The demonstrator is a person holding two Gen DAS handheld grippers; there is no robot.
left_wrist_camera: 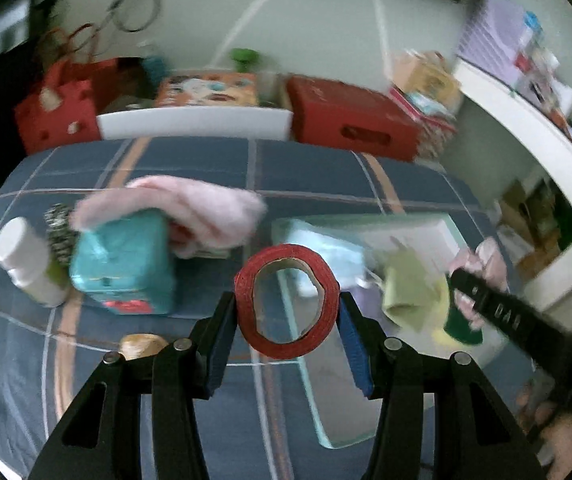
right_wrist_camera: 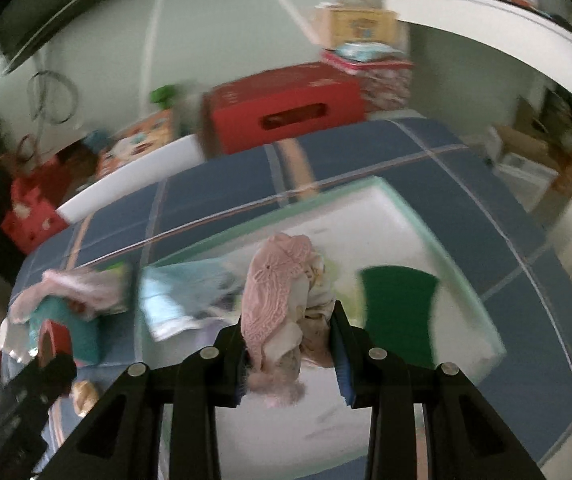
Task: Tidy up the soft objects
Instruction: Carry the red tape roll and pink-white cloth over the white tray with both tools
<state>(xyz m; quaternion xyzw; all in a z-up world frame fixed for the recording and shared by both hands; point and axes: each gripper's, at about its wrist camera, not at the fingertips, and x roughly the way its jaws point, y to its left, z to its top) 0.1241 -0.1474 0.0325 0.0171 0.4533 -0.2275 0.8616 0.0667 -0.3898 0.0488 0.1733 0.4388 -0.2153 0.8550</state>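
Observation:
My left gripper [left_wrist_camera: 288, 308] is shut on a red tape roll [left_wrist_camera: 286, 300] and holds it above the blue checked bedcover. My right gripper [right_wrist_camera: 290, 344] is shut on a pink knitted cloth bundle [right_wrist_camera: 281, 300] and holds it over the white tray with a mint rim [right_wrist_camera: 390, 188]. The right gripper also shows at the right of the left wrist view [left_wrist_camera: 482, 300], with the pink bundle [left_wrist_camera: 486, 264]. In the tray lie a green sponge [right_wrist_camera: 398, 308], a light blue cloth [right_wrist_camera: 181, 300] and a yellow-green cloth [left_wrist_camera: 406, 292]. A pink towel [left_wrist_camera: 181, 208] lies on a teal tissue pack [left_wrist_camera: 125, 264].
A white bottle [left_wrist_camera: 25, 268] and a steel scourer [left_wrist_camera: 57, 232] lie left of the teal pack. A tan tape roll [left_wrist_camera: 141, 346] lies near my left fingers. Red boxes [left_wrist_camera: 350, 120] and a white board [left_wrist_camera: 193, 122] stand behind the bed. A white shelf [left_wrist_camera: 526, 120] is at right.

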